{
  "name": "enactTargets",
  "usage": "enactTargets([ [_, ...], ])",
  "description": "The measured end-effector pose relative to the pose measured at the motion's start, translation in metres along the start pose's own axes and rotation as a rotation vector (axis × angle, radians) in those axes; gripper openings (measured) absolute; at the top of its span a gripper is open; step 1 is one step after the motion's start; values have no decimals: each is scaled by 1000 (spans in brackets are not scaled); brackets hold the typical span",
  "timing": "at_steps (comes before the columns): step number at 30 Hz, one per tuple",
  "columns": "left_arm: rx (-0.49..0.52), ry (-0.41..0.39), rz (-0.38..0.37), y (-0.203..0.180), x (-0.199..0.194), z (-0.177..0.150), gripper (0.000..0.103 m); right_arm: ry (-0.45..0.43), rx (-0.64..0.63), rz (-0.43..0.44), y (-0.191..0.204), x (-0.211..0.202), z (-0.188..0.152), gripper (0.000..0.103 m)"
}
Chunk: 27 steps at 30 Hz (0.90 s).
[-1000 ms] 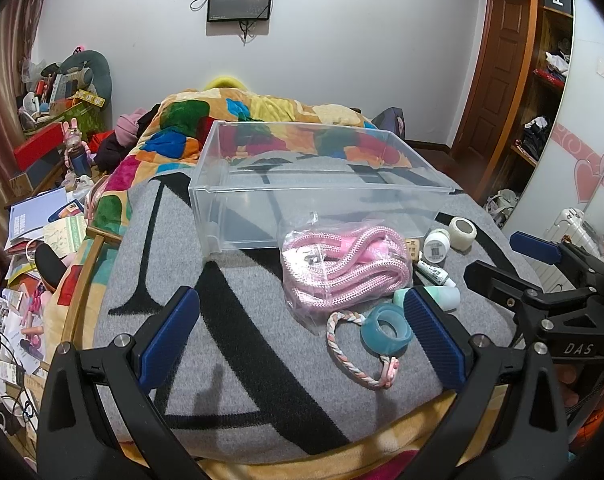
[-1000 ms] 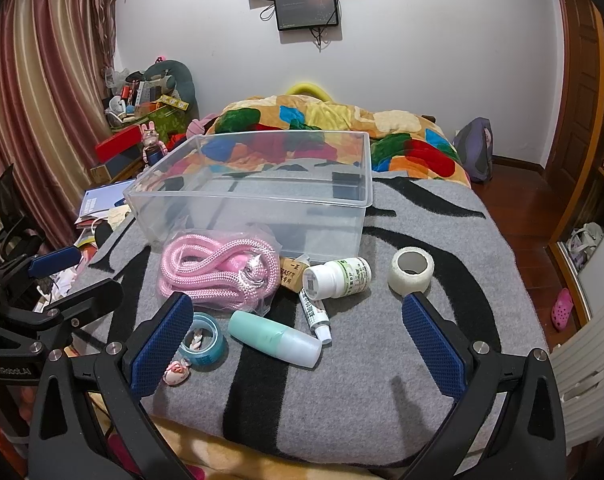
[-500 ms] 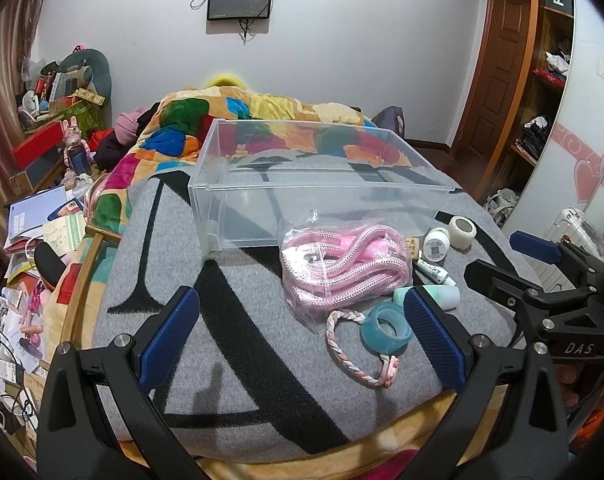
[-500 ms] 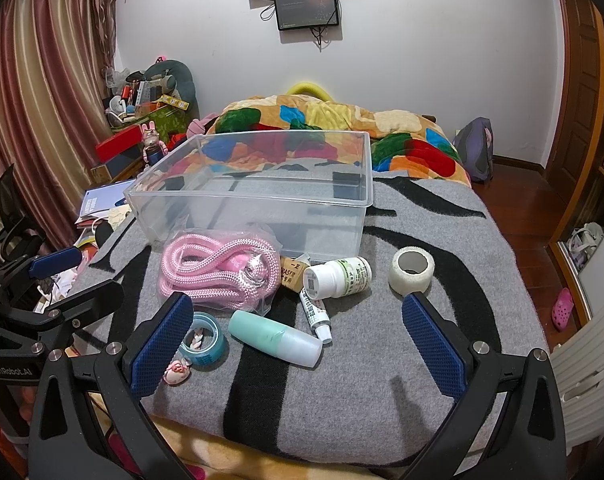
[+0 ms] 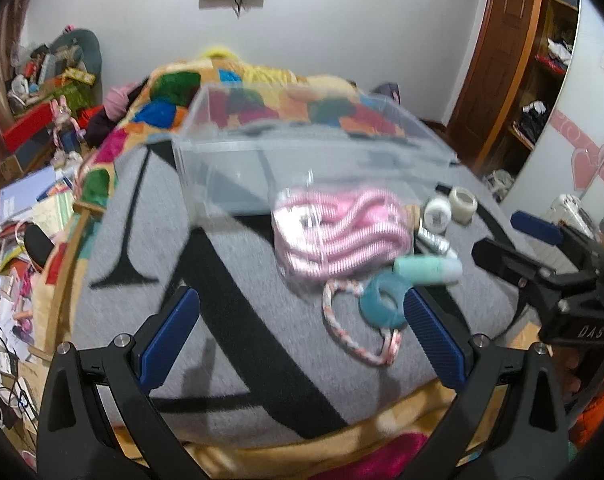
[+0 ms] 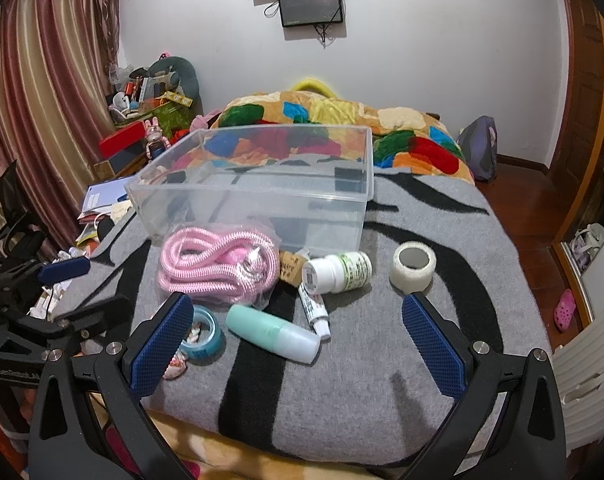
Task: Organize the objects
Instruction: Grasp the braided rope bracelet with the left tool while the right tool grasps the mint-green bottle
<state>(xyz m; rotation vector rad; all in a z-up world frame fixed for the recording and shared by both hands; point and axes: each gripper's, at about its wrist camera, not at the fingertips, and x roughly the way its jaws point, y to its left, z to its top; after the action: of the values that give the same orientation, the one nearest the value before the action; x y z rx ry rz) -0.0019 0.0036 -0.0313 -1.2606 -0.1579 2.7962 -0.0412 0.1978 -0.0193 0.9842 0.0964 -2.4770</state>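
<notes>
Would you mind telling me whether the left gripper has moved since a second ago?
Yes. In the left wrist view, now blurred, the clear plastic bin and pink rope bag sit lower and rightward, so the left gripper, jaws wide apart, has tilted up and leftward.

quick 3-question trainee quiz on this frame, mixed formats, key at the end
1. True or false: the clear plastic bin already holds the bagged pink rope.
2. Which lies nearest the right gripper? A) white tape roll B) mint green bottle C) white pill bottle
3. Fill in: both the left gripper and the right one are ___ and hold nothing.

Key: 1 false; 2 B; 3 open
</notes>
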Motion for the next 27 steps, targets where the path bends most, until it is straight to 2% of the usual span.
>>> enactTargets([
  [4, 18, 73, -16, -6, 17, -13, 103, 35, -14, 4, -6, 8, -11, 102],
  [7, 31, 106, -32, -12, 27, -17, 103, 70, -38, 10, -9, 16, -18, 95],
  [9, 46, 108, -38, -18, 31, -19, 103, 92, -55, 19, -10, 20, -20, 83],
  [12, 88, 104, -43, -29, 32, -20, 103, 110, -96, 47, -7, 28, -21, 70],
  [14, 112, 93, -29, -34, 33, -22, 99, 113, -136, 59, -3, 32, -18, 61],
  [16, 138, 78, 5, -37, 34, -23, 81, 119, -178, 85, 3, 37, -15, 52],
  [17, 140, 72, 11, -35, 33, -23, 77, 126, -197, 101, 7, 39, -13, 49],
  [19, 124, 64, 9, -29, 31, -20, 59, 142, -229, 126, 11, 44, -12, 46],
  [20, 117, 60, 14, -26, 31, -19, 53, 156, -247, 127, 13, 49, -11, 45],
  [22, 98, 55, 21, -17, 29, -17, 32, 179, -279, 135, 18, 55, -11, 45],
  [25, 69, 50, 12, -4, 25, -18, 15, 205, -296, 152, 19, 62, -11, 45],
  [27, 52, 45, 13, 2, 22, -19, 15, 218, -298, 157, 18, 62, -12, 43],
])
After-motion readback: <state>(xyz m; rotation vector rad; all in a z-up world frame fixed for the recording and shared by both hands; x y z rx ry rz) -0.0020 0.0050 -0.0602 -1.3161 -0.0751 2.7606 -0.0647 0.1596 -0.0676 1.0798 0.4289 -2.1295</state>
